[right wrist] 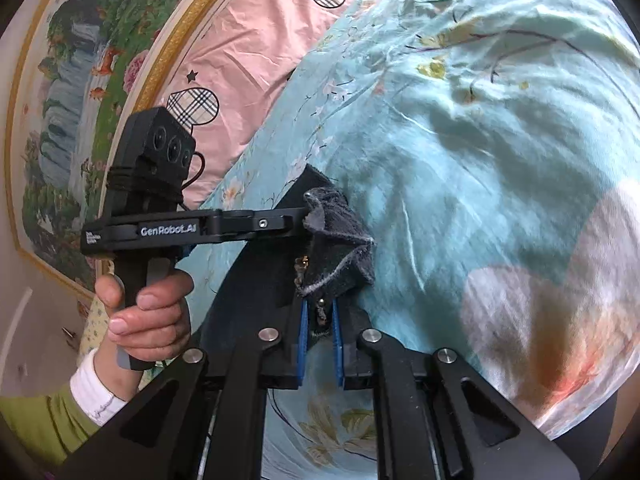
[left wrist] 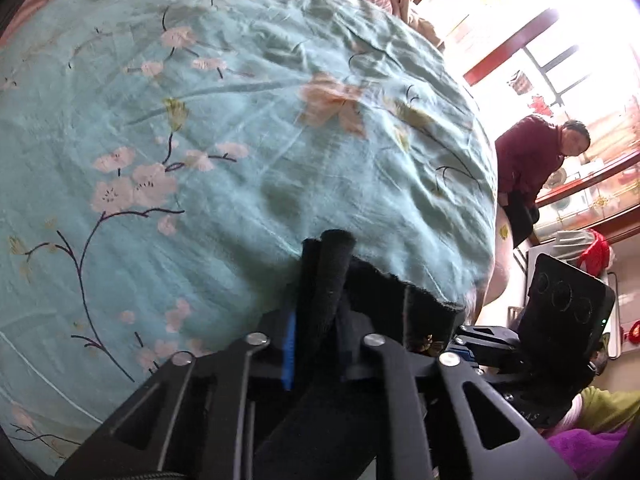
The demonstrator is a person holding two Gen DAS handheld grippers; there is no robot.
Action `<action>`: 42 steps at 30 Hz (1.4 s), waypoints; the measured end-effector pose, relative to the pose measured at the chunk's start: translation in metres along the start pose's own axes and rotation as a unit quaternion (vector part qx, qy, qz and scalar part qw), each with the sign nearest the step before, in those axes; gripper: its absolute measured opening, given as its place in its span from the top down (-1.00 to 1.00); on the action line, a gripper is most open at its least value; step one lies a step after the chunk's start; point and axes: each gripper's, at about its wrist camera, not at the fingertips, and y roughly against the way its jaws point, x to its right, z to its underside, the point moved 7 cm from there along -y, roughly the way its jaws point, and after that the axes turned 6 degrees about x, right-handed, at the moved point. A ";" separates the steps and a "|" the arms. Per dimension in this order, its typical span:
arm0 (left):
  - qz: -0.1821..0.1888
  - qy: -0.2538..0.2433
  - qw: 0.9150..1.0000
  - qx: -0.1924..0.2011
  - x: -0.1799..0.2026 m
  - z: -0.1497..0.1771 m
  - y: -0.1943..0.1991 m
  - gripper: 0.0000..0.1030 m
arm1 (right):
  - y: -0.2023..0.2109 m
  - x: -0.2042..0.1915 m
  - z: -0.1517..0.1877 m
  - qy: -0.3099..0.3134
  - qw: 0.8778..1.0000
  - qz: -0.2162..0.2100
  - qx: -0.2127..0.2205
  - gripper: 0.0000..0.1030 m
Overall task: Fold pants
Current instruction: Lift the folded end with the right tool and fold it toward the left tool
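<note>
The pants (left wrist: 360, 280) are black fabric with a small metal zip piece. My left gripper (left wrist: 320, 276) is shut on a bunched edge of them, held above the teal floral bedsheet (left wrist: 200, 140). In the right wrist view my right gripper (right wrist: 320, 320) is shut on another bunched part of the pants (right wrist: 340, 240), with the zip piece between its blue pads. The left gripper (right wrist: 306, 216) also shows there, pinching the same fabric just above and left of my right one. The rest of the pants hangs below, mostly hidden.
A pink quilt with plaid hearts (right wrist: 256, 48) lies at the bed's far side below a framed painting (right wrist: 84, 92). A seated person in dark red (left wrist: 532, 160) is beyond the bed's right edge, near windows and a cabinet.
</note>
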 end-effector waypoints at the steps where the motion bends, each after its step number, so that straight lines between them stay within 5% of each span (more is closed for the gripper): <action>1: -0.002 -0.001 1.000 0.005 0.001 0.000 0.003 0.78 | 0.000 -0.002 0.000 0.004 1.000 0.001 0.000 0.78; 9: 0.020 0.026 0.996 0.083 0.004 0.007 0.066 0.80 | 0.007 -0.042 -0.010 0.036 0.998 -0.052 0.010 0.78; 22: 0.025 0.100 0.974 0.201 -0.029 0.062 0.177 0.79 | -0.009 -0.156 0.009 0.123 0.977 -0.171 -0.038 0.78; 42: -0.003 0.273 0.931 0.242 -0.137 0.202 0.185 0.80 | -0.102 -0.192 0.113 0.201 0.946 -0.169 -0.192 0.77</action>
